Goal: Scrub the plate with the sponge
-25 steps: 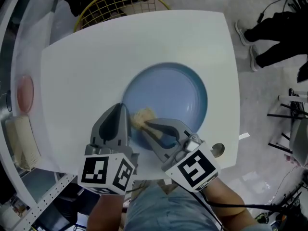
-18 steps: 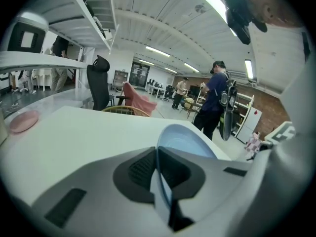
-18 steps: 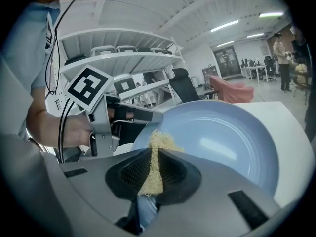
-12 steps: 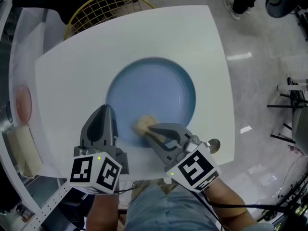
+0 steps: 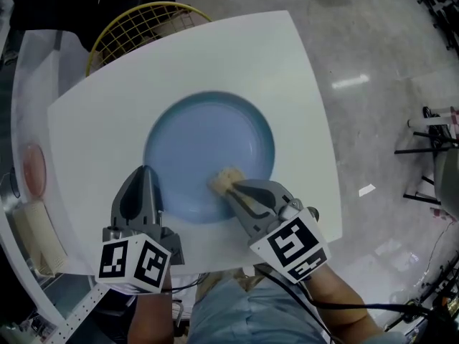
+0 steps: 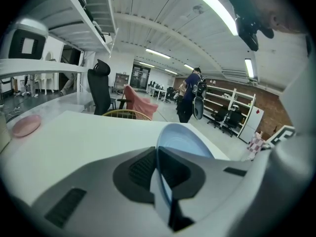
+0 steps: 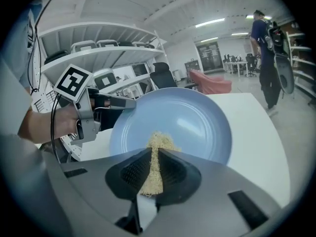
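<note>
Head view: left gripper [image 5: 145, 179] is pinched onto the near-left rim of the blue plate [image 5: 208, 138]. Right gripper [image 5: 235, 190] is clamped on the tan sponge [image 5: 224, 178], which sits on the plate's near-right inner slope. The plate is roughly mid-table [image 5: 287, 77].

Left gripper view: jaws nearly together, with just the thin rim between them. That's a narrow hold. My guess is a hard sideways stroke levers the rim out or spins the plate.

Right gripper view: jaws squeeze the sponge into a thin wedge, its tip touching the plate. Little sponge sticks out past the jaws. Drag could pull it free, and then hard jaw tips would scrape the glaze.

Surface: white, smooth, glossy top, probably low friction, so a loose plate slides. Can't tell if the plate lies flat or tipped.

Room: yellow wire basket [image 5: 140, 20] beyond the far edge, pink object [image 5: 32, 167] off to the left, shiny grey floor [image 5: 387, 63]. Open office with shelving and chairs, and a person [image 7: 266, 58] standing well away.
</note>
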`<state>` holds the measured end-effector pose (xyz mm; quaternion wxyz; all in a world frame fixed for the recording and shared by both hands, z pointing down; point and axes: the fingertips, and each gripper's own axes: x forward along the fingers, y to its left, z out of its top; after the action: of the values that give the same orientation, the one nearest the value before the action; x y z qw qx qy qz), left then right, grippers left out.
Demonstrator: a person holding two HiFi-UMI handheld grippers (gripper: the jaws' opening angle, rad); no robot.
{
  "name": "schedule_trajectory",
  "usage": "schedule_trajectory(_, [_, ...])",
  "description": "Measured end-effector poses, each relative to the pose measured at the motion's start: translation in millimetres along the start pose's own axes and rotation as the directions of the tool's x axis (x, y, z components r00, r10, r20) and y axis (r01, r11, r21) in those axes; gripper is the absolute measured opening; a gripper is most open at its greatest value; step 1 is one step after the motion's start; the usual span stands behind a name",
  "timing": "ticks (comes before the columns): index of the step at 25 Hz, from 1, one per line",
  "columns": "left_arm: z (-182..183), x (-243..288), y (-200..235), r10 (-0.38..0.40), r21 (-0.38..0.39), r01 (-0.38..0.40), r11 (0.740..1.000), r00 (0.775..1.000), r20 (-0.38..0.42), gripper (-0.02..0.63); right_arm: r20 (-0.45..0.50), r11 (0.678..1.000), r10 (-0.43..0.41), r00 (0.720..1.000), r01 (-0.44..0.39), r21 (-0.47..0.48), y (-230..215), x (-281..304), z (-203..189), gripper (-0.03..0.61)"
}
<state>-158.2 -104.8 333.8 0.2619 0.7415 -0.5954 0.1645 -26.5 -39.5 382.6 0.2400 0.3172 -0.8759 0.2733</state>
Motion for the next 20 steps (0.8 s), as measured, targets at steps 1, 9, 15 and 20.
schedule_trajectory(1, [1, -1, -1, 0.001, 0.002, -0.001, 1.000, 1.000, 0.001, 0.026, -0.002, 1.000, -0.015, 1.000, 0.015, 0.009, -5, -2, 0, 0.048])
schedule_trajectory(9, [1, -1, -4, -0.001, 0.004, 0.001, 1.000, 1.000, -0.008, 0.026, -0.010, 0.992, -0.110, 0.994, 0.110, 0.068, -38, -8, 4, 0.048])
schedule_trajectory(15, [3, -2, -10, -0.015, 0.003, 0.015, 1.000, 1.000, 0.000, 0.026, -0.008, 0.982, -0.175, 0.984, 0.176, 0.070, -60, -13, 13, 0.048])
schedule_trajectory(20, [7, 1, -10, -0.025, -0.006, 0.025, 1.000, 1.000, 0.007, 0.026, 0.007, 0.972, -0.227, 0.974, 0.226, 0.065, -79, -9, 26, 0.048])
